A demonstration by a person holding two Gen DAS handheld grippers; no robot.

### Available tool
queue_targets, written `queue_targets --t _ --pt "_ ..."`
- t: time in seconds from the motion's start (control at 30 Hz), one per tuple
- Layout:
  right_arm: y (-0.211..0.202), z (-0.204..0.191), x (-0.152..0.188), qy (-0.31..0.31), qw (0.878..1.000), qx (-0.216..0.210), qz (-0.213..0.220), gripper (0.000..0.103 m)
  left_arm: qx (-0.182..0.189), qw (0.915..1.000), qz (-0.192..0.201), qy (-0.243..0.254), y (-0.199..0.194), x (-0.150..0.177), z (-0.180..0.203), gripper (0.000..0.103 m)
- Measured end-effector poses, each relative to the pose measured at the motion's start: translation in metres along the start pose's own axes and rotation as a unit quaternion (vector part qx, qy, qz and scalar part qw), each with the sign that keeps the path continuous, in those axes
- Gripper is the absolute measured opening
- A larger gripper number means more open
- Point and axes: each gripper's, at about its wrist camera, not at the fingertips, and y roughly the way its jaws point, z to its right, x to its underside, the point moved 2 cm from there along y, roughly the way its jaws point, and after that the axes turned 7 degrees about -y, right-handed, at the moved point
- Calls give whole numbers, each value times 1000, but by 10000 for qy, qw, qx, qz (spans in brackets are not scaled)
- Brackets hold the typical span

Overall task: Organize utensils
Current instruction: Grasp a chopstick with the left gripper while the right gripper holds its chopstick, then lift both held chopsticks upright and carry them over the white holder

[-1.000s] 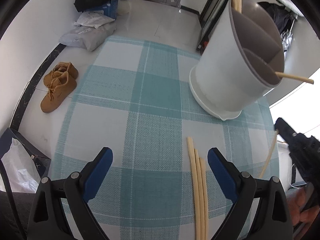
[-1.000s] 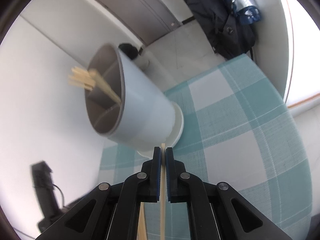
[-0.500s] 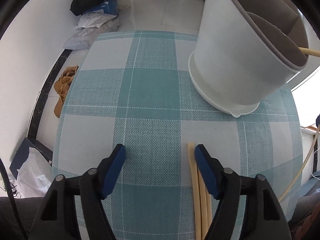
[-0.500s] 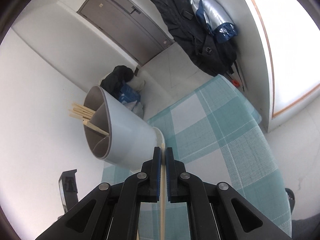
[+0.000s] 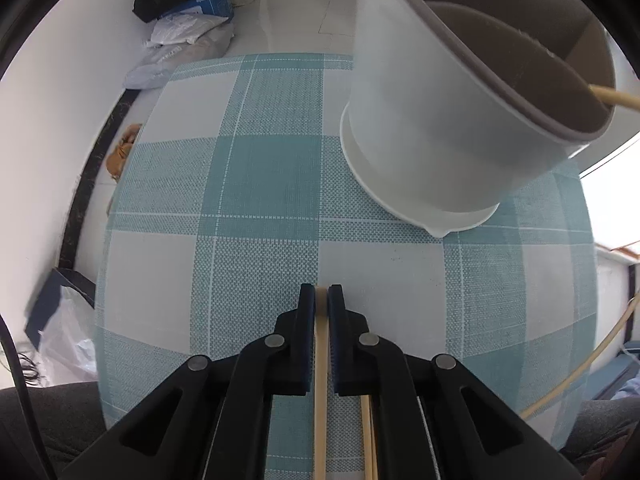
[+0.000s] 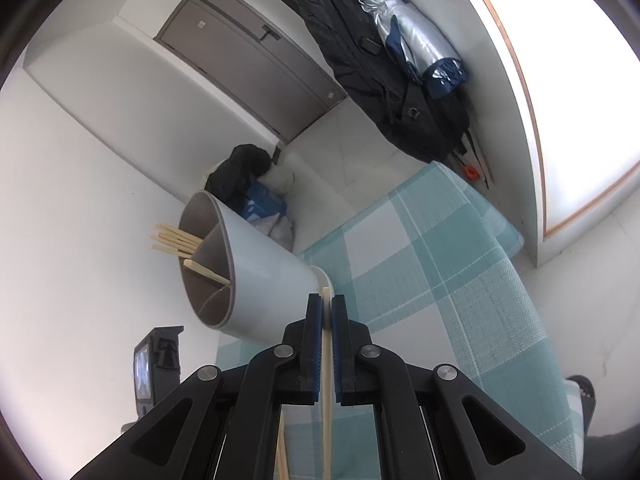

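Now left tool (image 5: 321,294) clamped on chopstick (image 5: 320,400) lying on table; right tool (image 6: 326,306) pinching raised chopstick (image 6: 327,380)

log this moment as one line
left tool: shut on chopstick on cloth | right tool: shut on chopstick, lifted | holder: upright, chopsticks inside

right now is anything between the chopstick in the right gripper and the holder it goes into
Nothing visible. The right gripper is shut on a chopstick, and the holder sits just ahead on the tablecloth with only open air before its rim.
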Motion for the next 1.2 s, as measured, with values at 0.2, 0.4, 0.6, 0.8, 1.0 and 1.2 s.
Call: queue_targets --t 0.2,0.4,0.6,0.8,1.0,1.2 --pt "-8 -11 3 -362 9993 97 79 4 368 9967 727 -27 -38 1 -6 3" --pt "-17 -33 12 -926 9954 168 180 4 1066 9784 1772 55 -101 7 -4 3" --pt "-27 -59 23 -1516 9876 202 351 4 1239 9583 2495 639 -145 26 11 3" --pt "-46 -89 34 -2056 9759 168 710 4 1343 9543 2533 837 -154 27 5 3" --pt "-55 -105 48 -2355 9686 188 776 4 1425 9522 2558 869 -166 37 4 3" --pt "-64 -115 53 -2572 9617 256 908 4 1471 9496 2578 1008 -174 42 8 2"
